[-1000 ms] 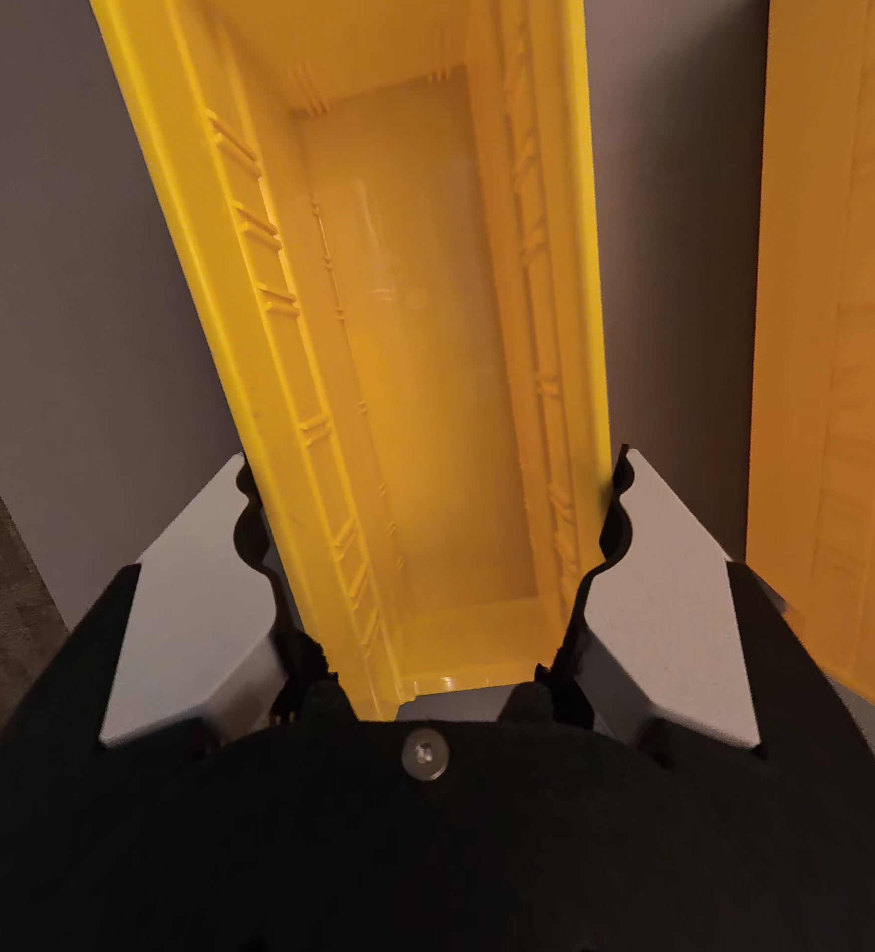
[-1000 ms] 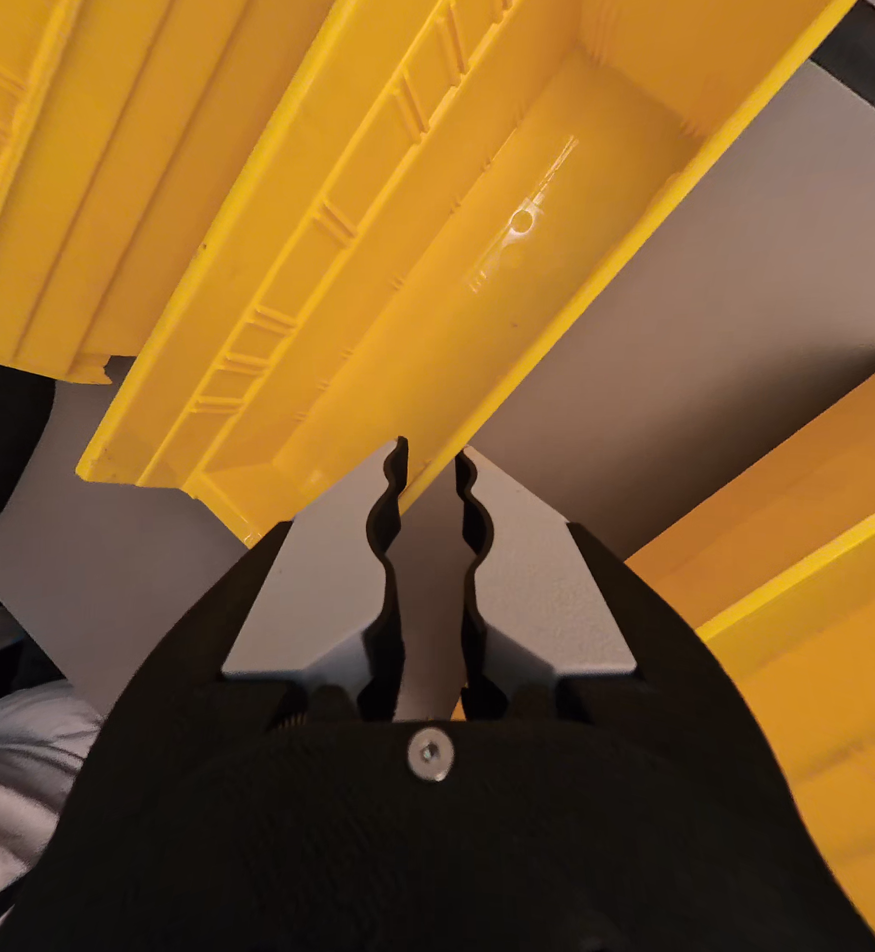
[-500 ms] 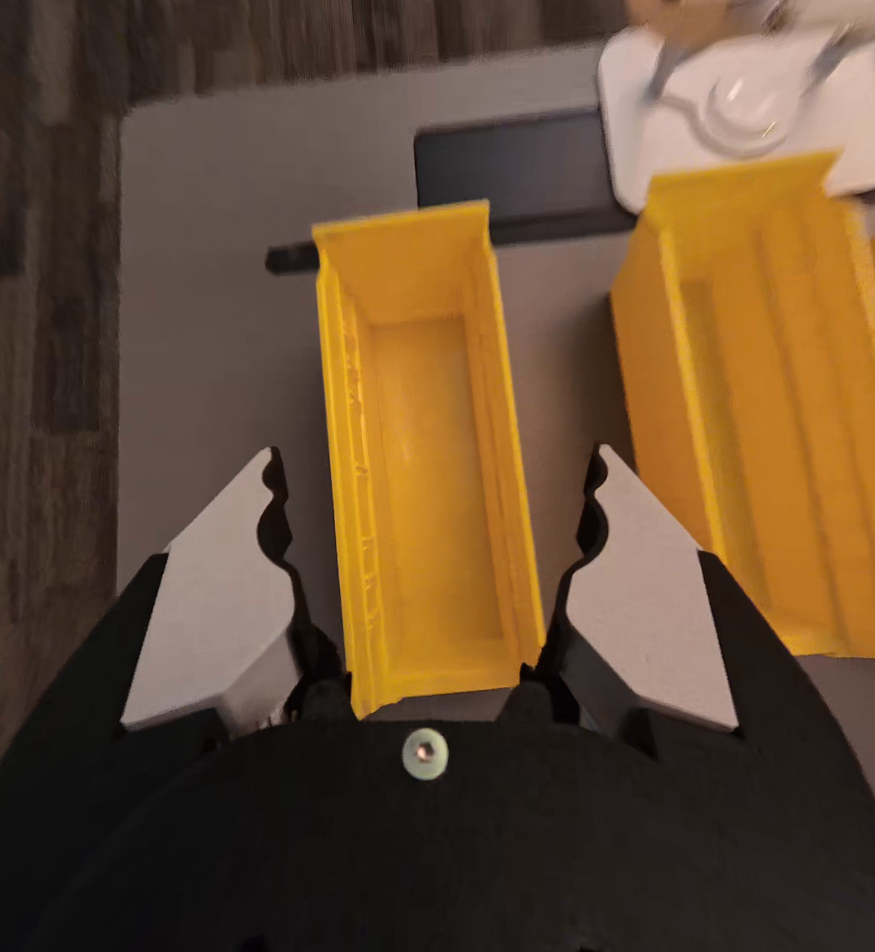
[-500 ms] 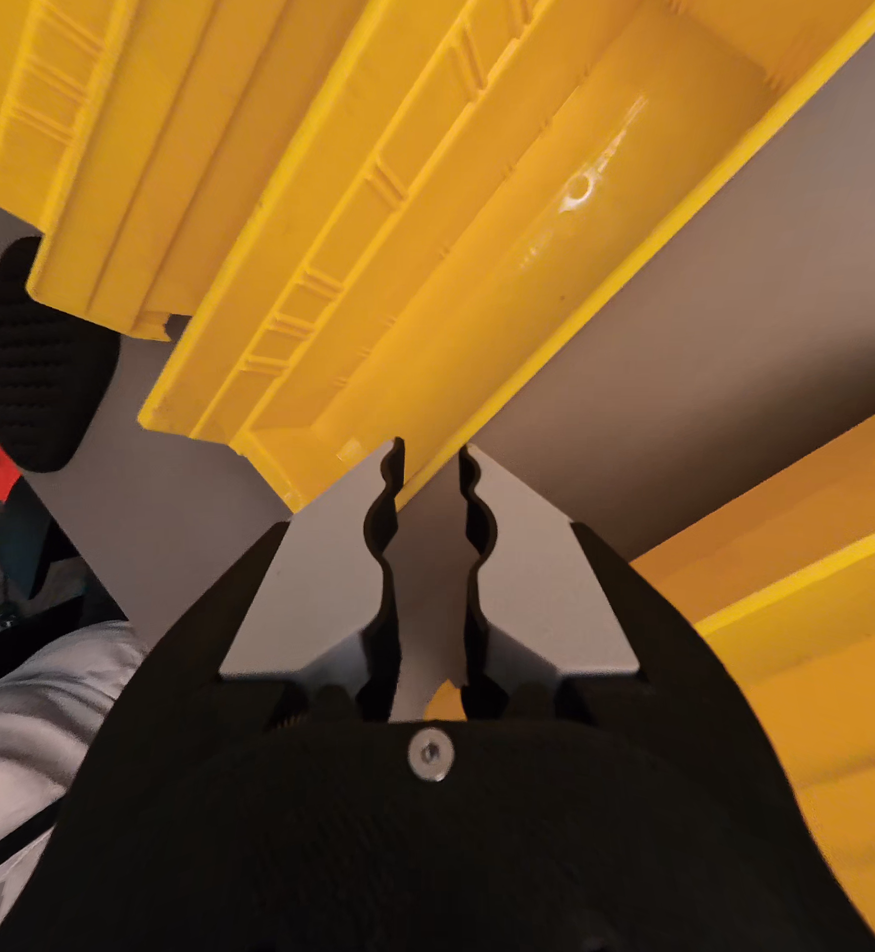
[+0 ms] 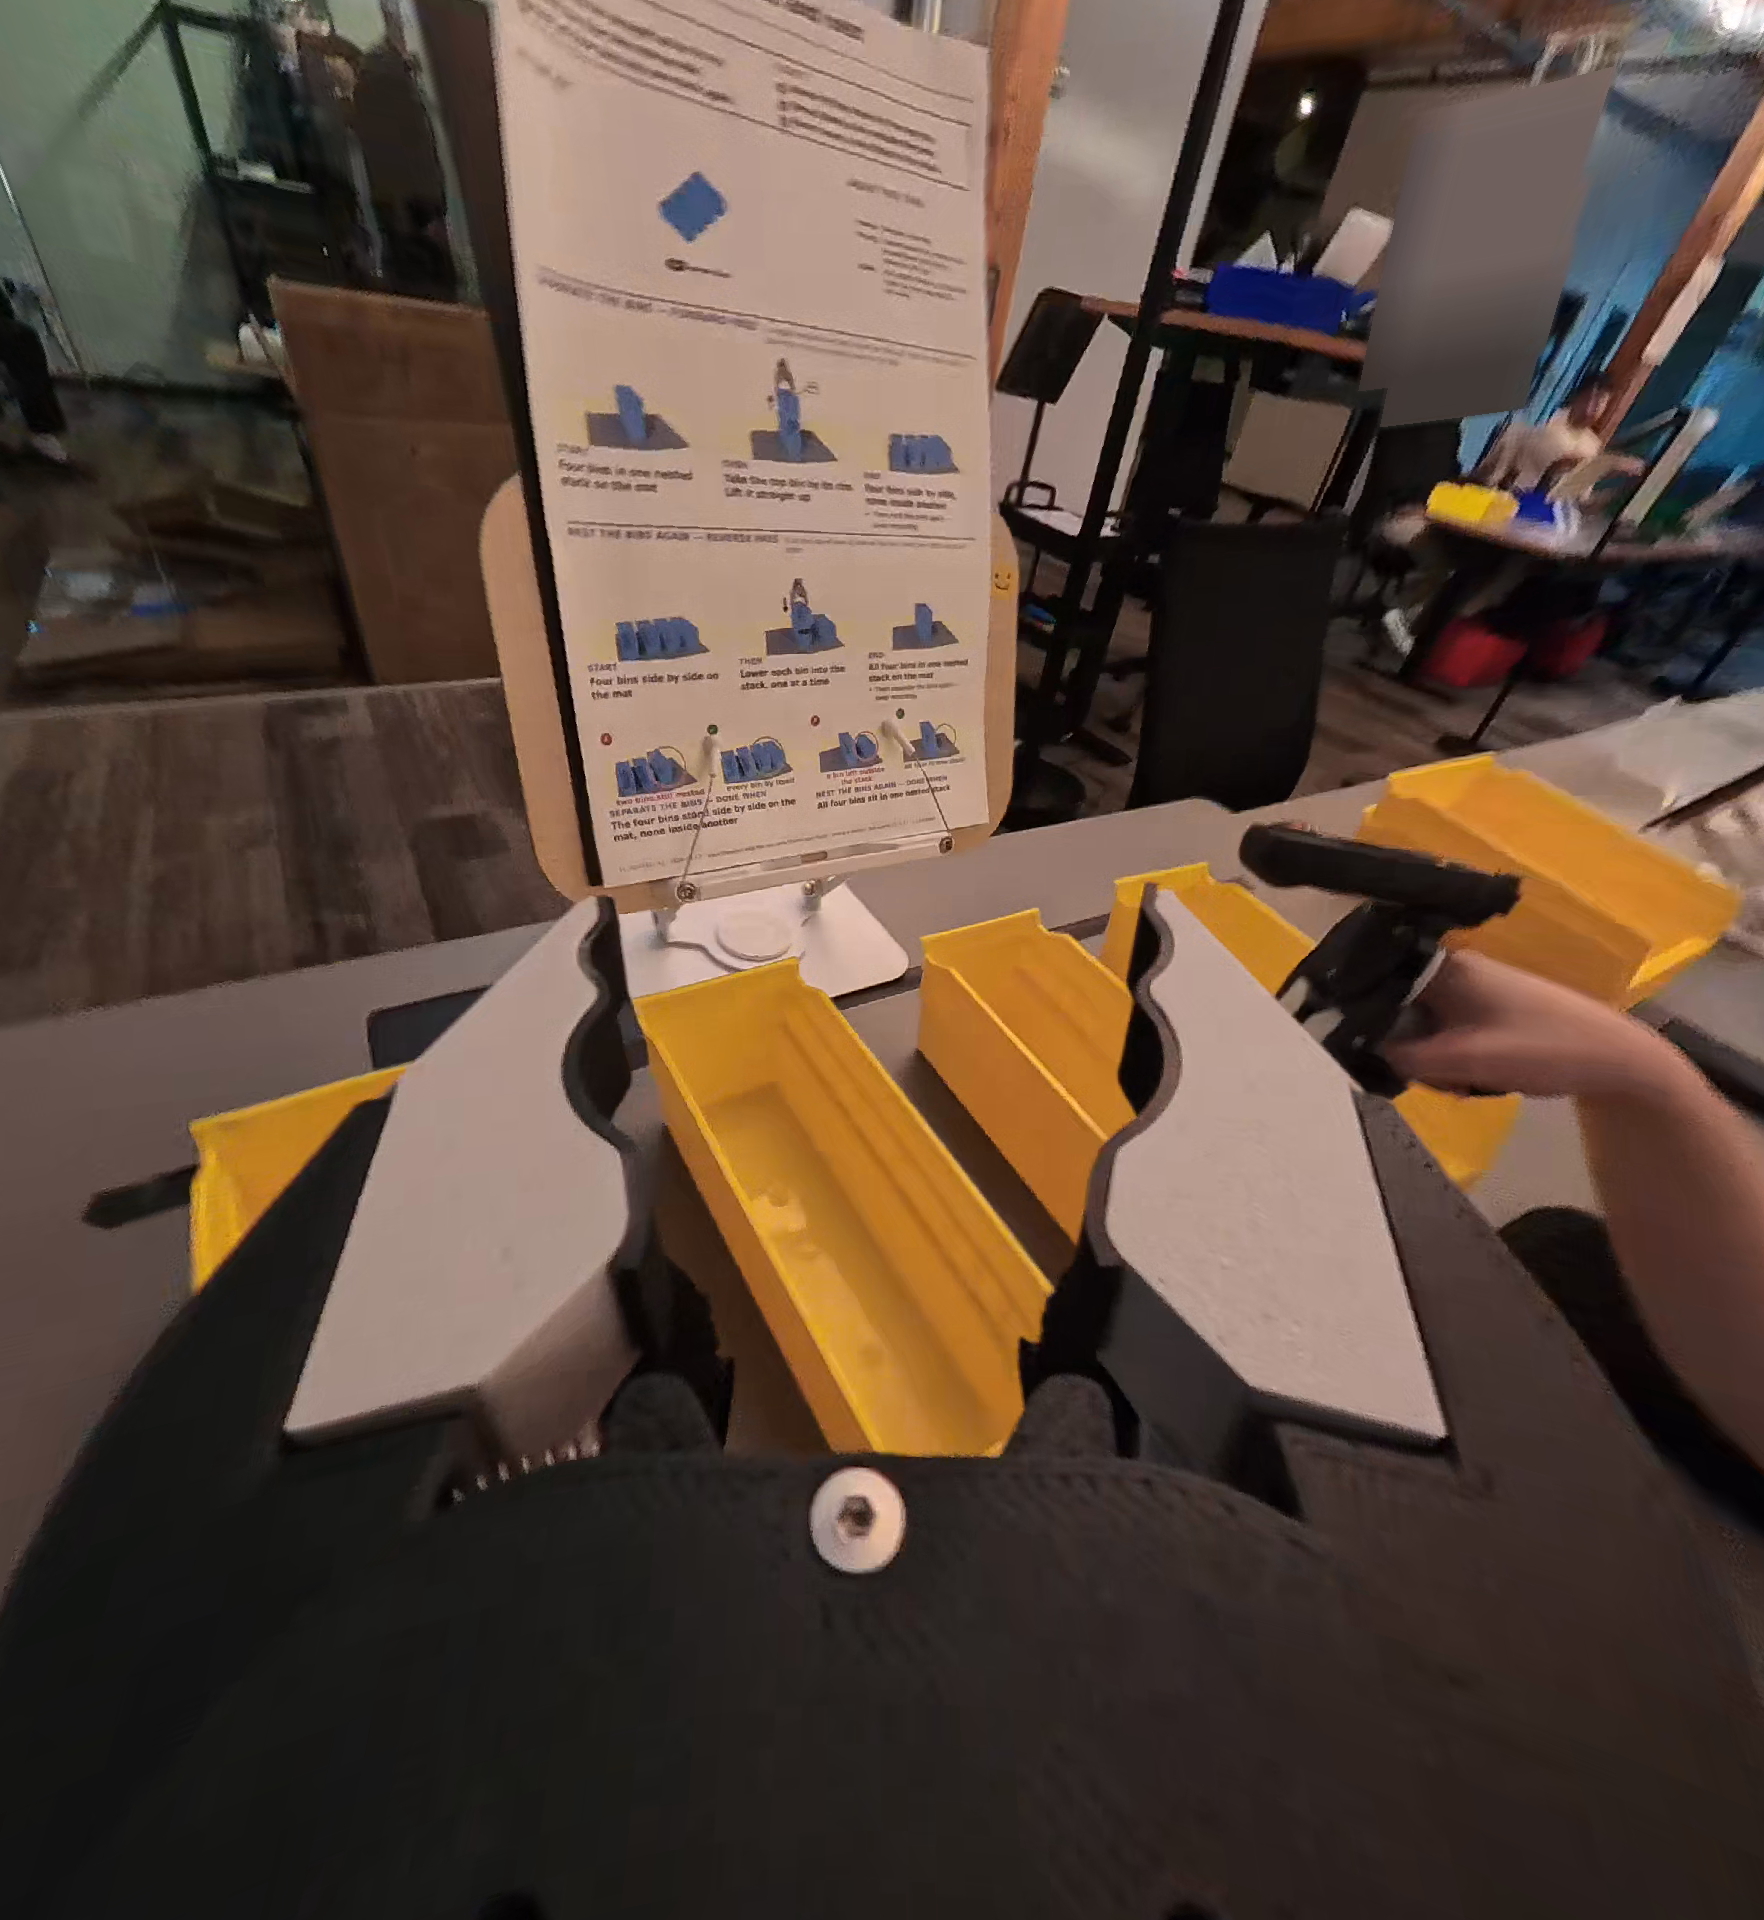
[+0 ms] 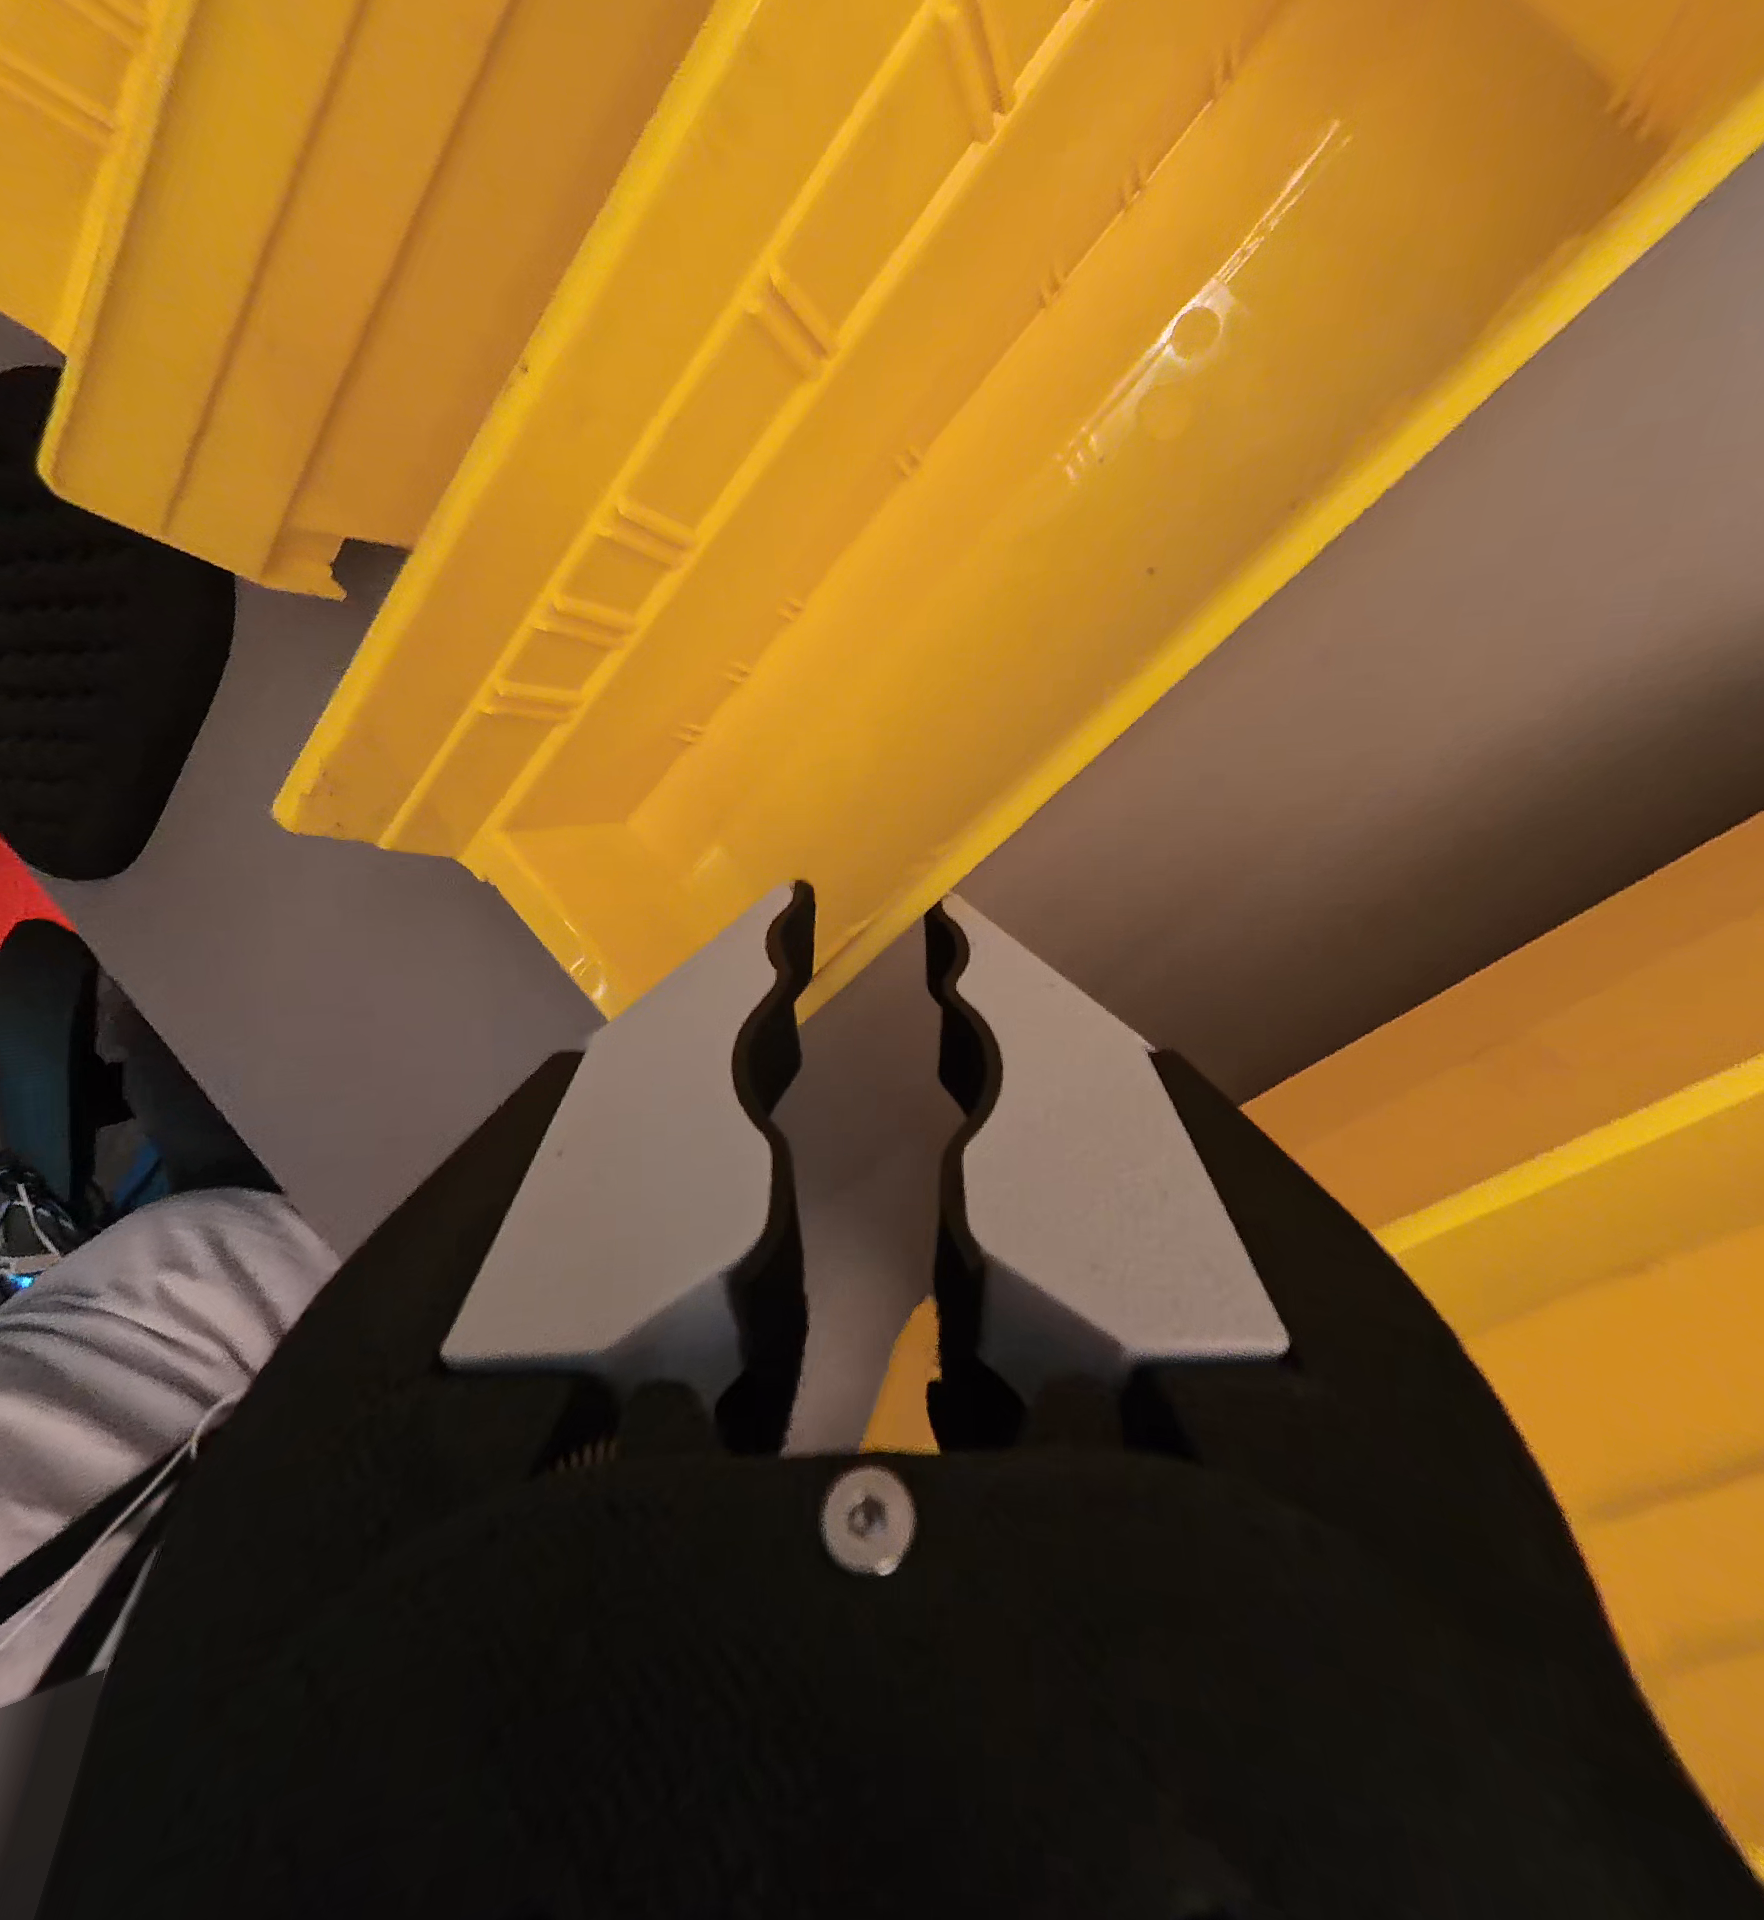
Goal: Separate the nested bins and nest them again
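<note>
Several yellow bins stand apart on the grey table (image 5: 78,1091). In the left wrist view my left gripper (image 5: 873,977) is open and raised. A long yellow bin (image 5: 836,1195) lies on the table below, between the fingers, and neither pad touches it. Other bins sit at the far left (image 5: 265,1164) and to the right (image 5: 1023,1029). My right gripper (image 5: 1377,935), held by a hand, hovers over the right-hand bins. In the right wrist view my right gripper (image 6: 867,914) has its jaws narrowly apart with bare table between them. An open bin (image 6: 961,520) has its rim just beyond the left fingertip (image 6: 790,904).
A stand with a printed sheet (image 5: 753,468) on a white base (image 5: 805,956) rises behind the bins. A bigger yellow bin (image 5: 1543,883) sits far right. A forearm (image 5: 1636,1143) crosses at the right. More bins (image 6: 286,260) (image 6: 1584,1351), a black chair (image 6: 57,623) and a person's leg (image 6: 78,1403) show.
My left gripper has drawn back from straddling the bin, lifted and tilted up to face the room, its jaws narrowing on nothing. My right gripper drifted slightly; its jaws stayed narrowly apart.
</note>
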Demonstrator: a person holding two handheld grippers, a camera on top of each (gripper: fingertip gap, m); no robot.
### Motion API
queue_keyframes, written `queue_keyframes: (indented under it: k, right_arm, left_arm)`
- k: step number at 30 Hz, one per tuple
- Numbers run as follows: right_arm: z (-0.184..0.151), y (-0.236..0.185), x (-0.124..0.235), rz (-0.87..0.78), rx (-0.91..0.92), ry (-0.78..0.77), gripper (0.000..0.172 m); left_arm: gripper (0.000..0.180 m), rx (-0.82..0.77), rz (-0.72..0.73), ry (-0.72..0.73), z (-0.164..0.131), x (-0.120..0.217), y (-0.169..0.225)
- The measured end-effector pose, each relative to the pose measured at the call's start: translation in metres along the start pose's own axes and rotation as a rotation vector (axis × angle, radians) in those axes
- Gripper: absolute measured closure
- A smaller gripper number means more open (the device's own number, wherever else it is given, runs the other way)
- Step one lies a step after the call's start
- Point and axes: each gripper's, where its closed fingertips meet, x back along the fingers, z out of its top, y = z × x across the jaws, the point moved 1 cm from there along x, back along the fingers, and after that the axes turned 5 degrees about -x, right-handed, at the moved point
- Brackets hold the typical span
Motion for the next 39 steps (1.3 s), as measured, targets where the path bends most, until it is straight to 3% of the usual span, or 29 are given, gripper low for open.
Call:
queue_keyframes:
  k: [4,8,12,17,19,22,24,28,31,33,39]
  right_arm:
    - [0.000,-0.007,0.028,0.037,-0.015,0.048,0.149]
    - [0.011,-0.011,0.091,-0.033,0.037,0.284,0.149]
    - [0.022,-0.038,0.194,-0.090,0.189,0.753,0.136]
    - [-0.012,-0.067,0.320,-0.387,0.450,1.449,0.073]
    - [-0.027,-0.073,0.343,-0.450,0.490,1.570,0.066]
    - [-0.027,-0.075,0.342,-0.351,0.441,1.562,0.054]
    - [-0.023,-0.073,0.340,-0.333,0.412,1.566,0.057]
    - [-0.011,-0.065,0.326,-0.452,0.390,1.499,0.071]
    - [-0.001,-0.066,0.305,-0.509,0.364,1.408,0.076]
    - [0.007,-0.074,0.288,-0.526,0.374,1.347,0.078]
    - [0.026,-0.095,0.251,-0.567,0.402,1.259,0.079]
  left_arm:
    - [0.085,-0.223,0.060,0.066,0.011,-0.001,0.030]
    - [0.086,-0.419,0.075,0.259,0.035,-0.001,0.073]
    - [0.068,-0.389,0.001,0.292,0.043,-0.010,0.112]
    - [0.068,-0.396,-0.117,0.513,0.070,-0.004,0.150]
    - [0.071,-0.412,-0.140,0.567,0.072,-0.003,0.159]
    - [0.074,-0.424,-0.154,0.608,0.068,-0.006,0.163]
    - [0.076,-0.443,-0.125,0.598,0.068,-0.011,0.156]
    - [0.081,-0.484,-0.041,0.582,0.075,-0.019,0.131]
    - [0.085,-0.490,0.055,0.521,0.055,-0.023,0.101]
    - [0.098,-0.484,0.080,0.540,0.051,-0.025,0.084]
    - [0.095,-0.270,-0.002,0.297,0.024,-0.048,0.050]
